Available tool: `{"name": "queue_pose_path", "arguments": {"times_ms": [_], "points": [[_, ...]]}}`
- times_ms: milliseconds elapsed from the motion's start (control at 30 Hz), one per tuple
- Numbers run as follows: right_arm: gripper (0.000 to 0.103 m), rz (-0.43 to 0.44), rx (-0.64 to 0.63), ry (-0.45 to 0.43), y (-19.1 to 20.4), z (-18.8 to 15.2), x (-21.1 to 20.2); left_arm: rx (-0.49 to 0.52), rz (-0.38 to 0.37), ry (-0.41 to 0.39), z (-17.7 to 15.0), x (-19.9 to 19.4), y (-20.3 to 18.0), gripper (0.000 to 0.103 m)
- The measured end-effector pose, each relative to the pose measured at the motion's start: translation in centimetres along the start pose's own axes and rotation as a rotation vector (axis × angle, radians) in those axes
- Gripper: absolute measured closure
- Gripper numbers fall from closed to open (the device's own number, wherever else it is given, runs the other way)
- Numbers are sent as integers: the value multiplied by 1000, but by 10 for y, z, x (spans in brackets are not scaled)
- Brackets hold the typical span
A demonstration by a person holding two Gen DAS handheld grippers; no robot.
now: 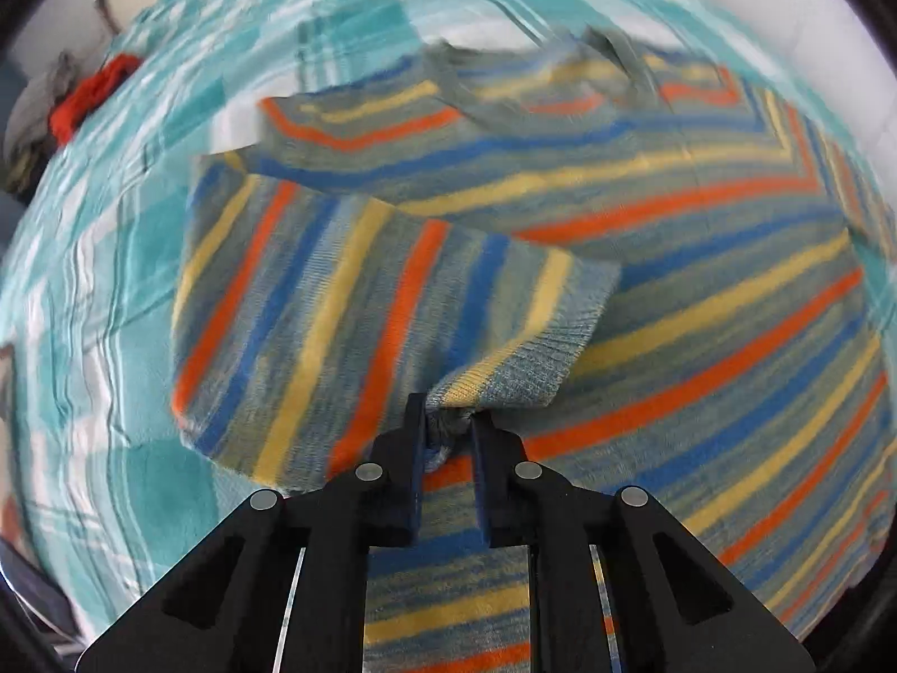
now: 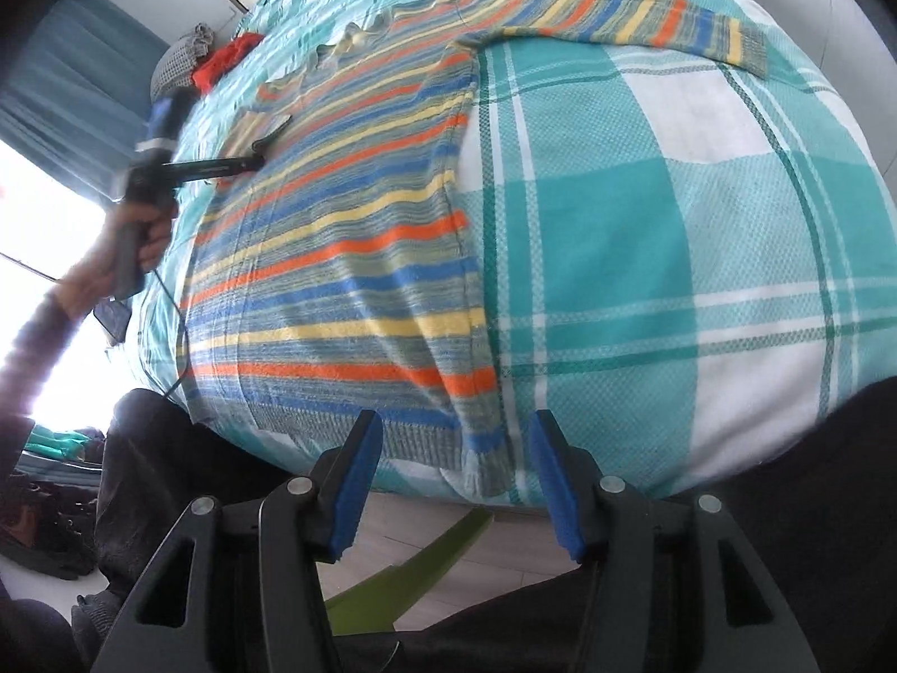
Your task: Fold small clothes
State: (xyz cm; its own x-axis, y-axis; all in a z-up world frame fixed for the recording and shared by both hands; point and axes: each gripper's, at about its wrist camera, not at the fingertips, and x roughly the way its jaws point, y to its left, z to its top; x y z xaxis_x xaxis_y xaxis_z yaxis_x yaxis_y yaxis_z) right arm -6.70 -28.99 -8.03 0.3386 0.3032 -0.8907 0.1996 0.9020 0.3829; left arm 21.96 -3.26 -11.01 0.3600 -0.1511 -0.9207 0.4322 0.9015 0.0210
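Sweater [image 2: 336, 258] work is at the sleeve-folding step, by the look of it. At far left a red garment [image 2: 227, 59] and a grey one wait in a heap on the bed [image 2: 673, 224], kept clear of the folding area. Next right, a hand [image 2: 143, 235] holds the left claw [image 1: 448, 420] over the sweater's left side. In its own view the claw is clenched on the bunched cuff [image 1: 504, 370] of the left sleeve [image 1: 336, 314], pinched at the tip so the whole sleeve trails behind and can be laid across the body. The sleeve already angles over the striped front; the blur there suggests it is mid-swing.

The sweater lies flat and face up on the checked bedspread, hem toward the near edge, which gives a smooth base for each fold.

Right of that, the right claw [image 2: 457, 476] hangs released above the hem corner, blue pads [image 2: 555, 482] well apart with nothing pinched, probably ready to take the hem. At far right the other sleeve [image 2: 644, 22] stretches out straight, not yet folded.
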Motion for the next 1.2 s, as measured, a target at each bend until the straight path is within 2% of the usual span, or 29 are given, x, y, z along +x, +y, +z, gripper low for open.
{"name": "queue_pose_path", "arguments": {"times_ms": [100, 167, 267, 367, 567, 633, 733, 800, 867, 933, 1000, 1033, 1100, 1200], "points": [[49, 4, 9, -25, -2, -6, -4, -277, -30, -157, -10, -48, 77, 91], [49, 10, 23, -52, -7, -6, -12, -483, 7, -208, -29, -67, 145, 91], [49, 22, 44, -67, -13, -3, -14, -717, 112, -198, -67, -71, 230, 92], [49, 18, 43, -42, -13, -1, -8, -812, 126, -140, -93, -55, 264, 93], [49, -14, 21, -31, -6, -1, -6, -811, 156, -96, -104, -31, 256, 93], [49, -22, 22, -26, -6, -3, -4, -828, 135, -92, -109, -27, 260, 92], [49, -36, 27, -31, -7, -4, -5, -877, 117, -122, -128, -31, 265, 75], [49, -42, 35, -50, -8, -4, -9, -922, 124, -155, -149, -44, 265, 52], [49, -45, 50, -73, -10, -5, -12, -918, 147, -186, -166, -56, 257, 47], [49, -54, 67, -110, -14, -5, -18, -855, 144, -207, -175, -63, 238, 42], [49, -78, 75, -172, -17, -1, -27, -741, 100, -225, -174, -64, 208, 33], [49, -93, 79, -212, -18, 3, -31, -670, 67, -234, -170, -63, 189, 31], [41, -112, 93, -295, -19, 10, -36, -522, -8, -251, -153, -59, 155, 30], [39, -150, 89, -390, -20, 16, -31, -395, -26, -279, -126, -46, 126, 27]]}}
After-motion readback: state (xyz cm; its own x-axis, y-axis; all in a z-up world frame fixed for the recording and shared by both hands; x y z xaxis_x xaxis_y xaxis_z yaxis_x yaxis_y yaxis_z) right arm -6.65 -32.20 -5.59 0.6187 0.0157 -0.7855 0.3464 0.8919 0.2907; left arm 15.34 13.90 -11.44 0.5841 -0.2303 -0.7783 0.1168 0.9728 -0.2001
